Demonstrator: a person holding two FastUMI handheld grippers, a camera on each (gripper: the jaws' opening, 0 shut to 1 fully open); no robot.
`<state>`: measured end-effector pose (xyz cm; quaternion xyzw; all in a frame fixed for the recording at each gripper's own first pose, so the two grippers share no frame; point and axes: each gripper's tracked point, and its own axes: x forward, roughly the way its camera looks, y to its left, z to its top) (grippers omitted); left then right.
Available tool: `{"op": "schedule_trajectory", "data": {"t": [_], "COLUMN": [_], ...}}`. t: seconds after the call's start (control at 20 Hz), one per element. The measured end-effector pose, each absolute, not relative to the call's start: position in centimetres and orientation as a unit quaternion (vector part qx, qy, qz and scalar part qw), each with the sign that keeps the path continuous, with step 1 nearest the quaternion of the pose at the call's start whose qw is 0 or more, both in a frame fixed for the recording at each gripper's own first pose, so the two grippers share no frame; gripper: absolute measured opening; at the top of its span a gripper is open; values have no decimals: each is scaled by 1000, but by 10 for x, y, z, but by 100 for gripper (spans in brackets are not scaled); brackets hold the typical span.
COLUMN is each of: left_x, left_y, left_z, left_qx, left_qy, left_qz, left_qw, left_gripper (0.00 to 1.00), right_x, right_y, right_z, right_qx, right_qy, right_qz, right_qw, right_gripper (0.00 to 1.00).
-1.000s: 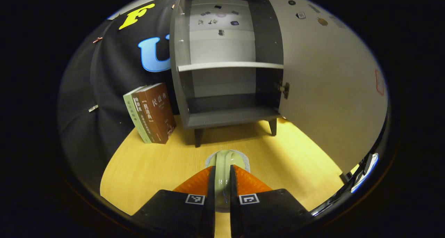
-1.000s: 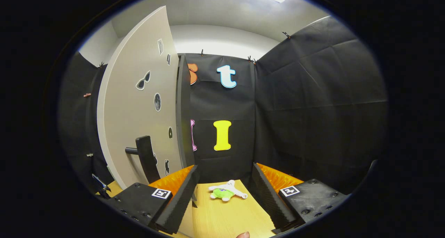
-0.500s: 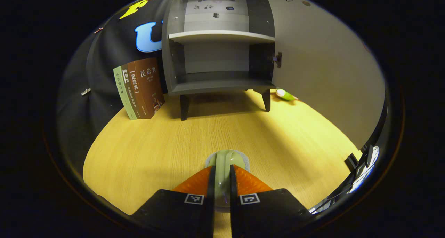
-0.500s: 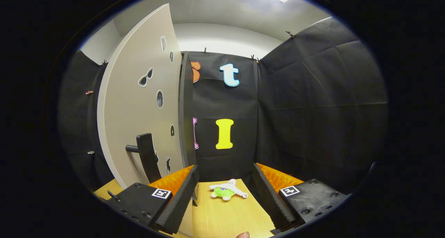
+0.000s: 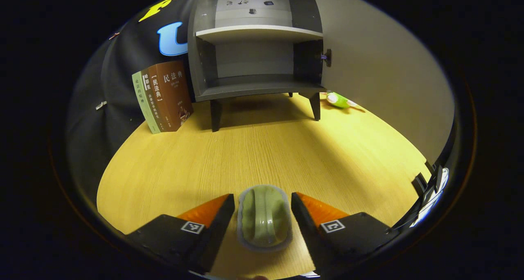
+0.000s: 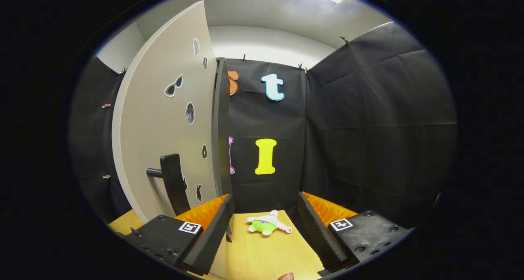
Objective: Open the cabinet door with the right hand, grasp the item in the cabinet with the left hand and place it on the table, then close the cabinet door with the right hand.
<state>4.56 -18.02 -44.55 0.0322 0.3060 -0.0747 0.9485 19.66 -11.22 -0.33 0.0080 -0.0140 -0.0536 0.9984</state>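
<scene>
A pale green oval item (image 5: 264, 217) with a raised ridge lies on the wooden table (image 5: 266, 149). It sits between the spread fingers of my left gripper (image 5: 262, 216), which is open and not pressing on it. The grey cabinet (image 5: 256, 59) stands at the back with its door (image 5: 380, 71) swung wide and both shelves bare. In the right gripper view the door's outer face (image 6: 163, 120) with its dark handle (image 6: 172, 181) stands to the left. My right gripper (image 6: 266, 226) is open beside that handle, holding nothing.
A few books (image 5: 163, 95) lean against the booth wall left of the cabinet. A small green and white plush toy (image 6: 266, 226) lies on the table beyond my right gripper; the plush toy (image 5: 339, 100) also lies by the cabinet's right leg.
My left gripper went from shut on the green item to open, leaving it on the table, and drew back from the cabinet. The right gripper has barely moved.
</scene>
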Motion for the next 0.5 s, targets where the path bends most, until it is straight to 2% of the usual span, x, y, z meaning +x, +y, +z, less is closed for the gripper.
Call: {"op": "schedule_trajectory", "data": {"t": [0.05,0.1,0.3,0.5], "left_x": [47,48,52,62], "left_y": [-181,-183,-184,-164], "left_z": [-442,-438,-406,-344], "left_qx": [32,28,2,1], "left_qy": [302,298,276,230], "left_qz": [-77,-81,-94,-83], "left_qw": [950,951,957,970], "left_gripper": [93,94,94,94], "right_x": [197,198,200,202], "right_y": [-112,-111,-110,-108], "right_z": [-4,-4,-4,-3], "right_qx": [8,8,4,7], "right_qy": [-14,-14,-13,-13], "right_qz": [-54,-54,-56,-57], "right_qw": [998,998,998,998], "right_gripper": [98,98,98,98]}}
